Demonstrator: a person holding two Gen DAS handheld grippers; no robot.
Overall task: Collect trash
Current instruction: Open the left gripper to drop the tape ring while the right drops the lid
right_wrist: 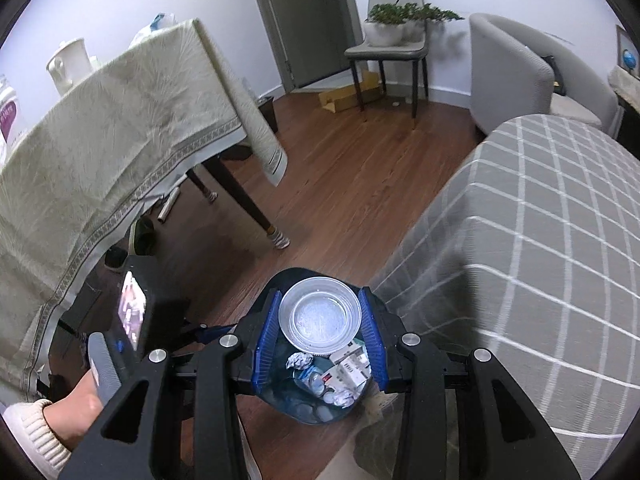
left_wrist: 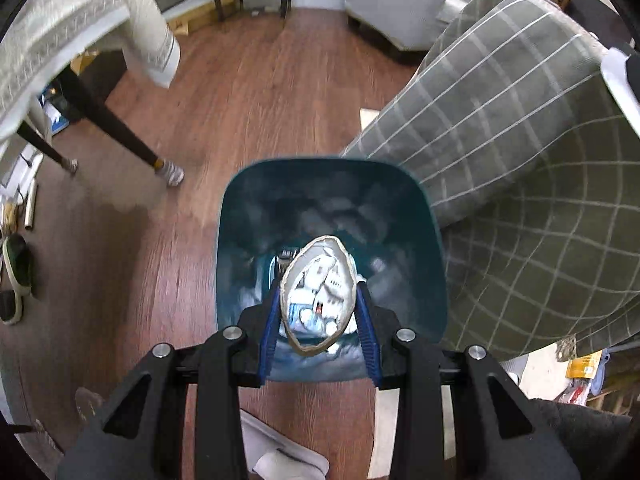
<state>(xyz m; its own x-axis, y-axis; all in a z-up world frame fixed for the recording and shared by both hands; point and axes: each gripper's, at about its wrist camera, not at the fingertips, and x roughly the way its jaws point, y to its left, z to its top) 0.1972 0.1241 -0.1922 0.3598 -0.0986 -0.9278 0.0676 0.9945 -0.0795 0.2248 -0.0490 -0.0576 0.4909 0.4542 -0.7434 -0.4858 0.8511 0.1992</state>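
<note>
A dark teal trash bin (left_wrist: 240, 216) stands on the wood floor beside a grey checked cover. My left gripper (left_wrist: 319, 295) is shut on a squashed cardboard tube (left_wrist: 347, 264) and holds it over the bin's mouth. Through the tube I see white trash in the bin. My right gripper (right_wrist: 320, 312) is shut on a clear plastic cup (right_wrist: 320, 314), its mouth facing the camera, held above the bin (right_wrist: 280, 400). Crumpled paper, small boxes and a plastic bottle (right_wrist: 340, 376) lie in the bin.
A table with a pale cloth (right_wrist: 100, 140) and dark legs (left_wrist: 108, 120) stands to the left. The grey checked cover (left_wrist: 520, 180) rises right of the bin. A chair with a plant (right_wrist: 396, 40) and a grey armchair (right_wrist: 520, 76) stand beyond. A shoe (left_wrist: 16, 272) lies at left.
</note>
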